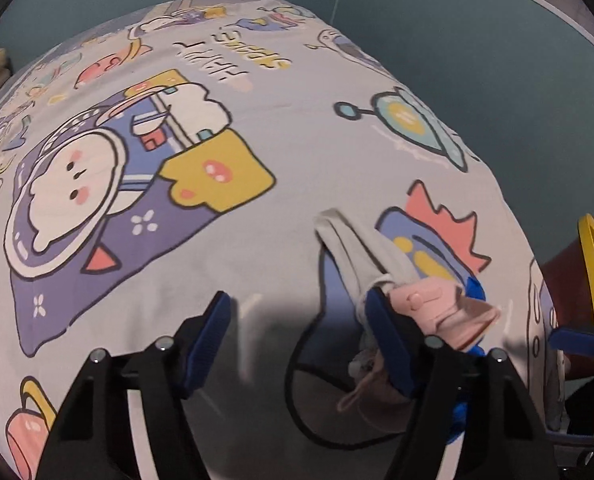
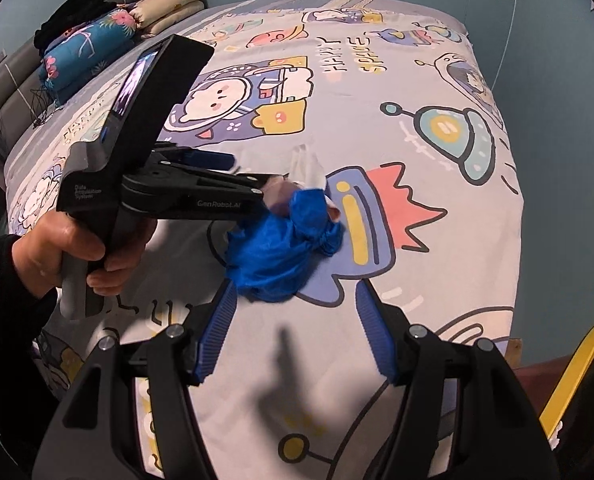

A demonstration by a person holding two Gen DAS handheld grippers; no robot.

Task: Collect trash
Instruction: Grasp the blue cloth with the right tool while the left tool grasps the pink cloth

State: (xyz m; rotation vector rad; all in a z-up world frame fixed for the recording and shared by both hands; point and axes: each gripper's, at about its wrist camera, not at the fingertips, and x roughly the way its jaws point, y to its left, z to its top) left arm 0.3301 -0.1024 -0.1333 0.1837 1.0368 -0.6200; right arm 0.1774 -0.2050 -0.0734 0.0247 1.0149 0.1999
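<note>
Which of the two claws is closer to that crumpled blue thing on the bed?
Left. The left claw is right at the crumpled blue thing, reaching in beside its upper edge. The right claw hangs open just short of it, nothing between its pads.

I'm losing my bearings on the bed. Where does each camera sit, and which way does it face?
Left wrist: on the left gripper, angled down at the cartoon-print bedsheet; both blue-padded fingers show, open, with the pink-and-white crumpled wrapper at the right one.
Right wrist: on the right gripper, facing down the bed; its open fingers, the left gripper and the bare hand holding it show.
Shared: the bedsheet, the wrapper, the crumpled blue plastic bag.
</note>
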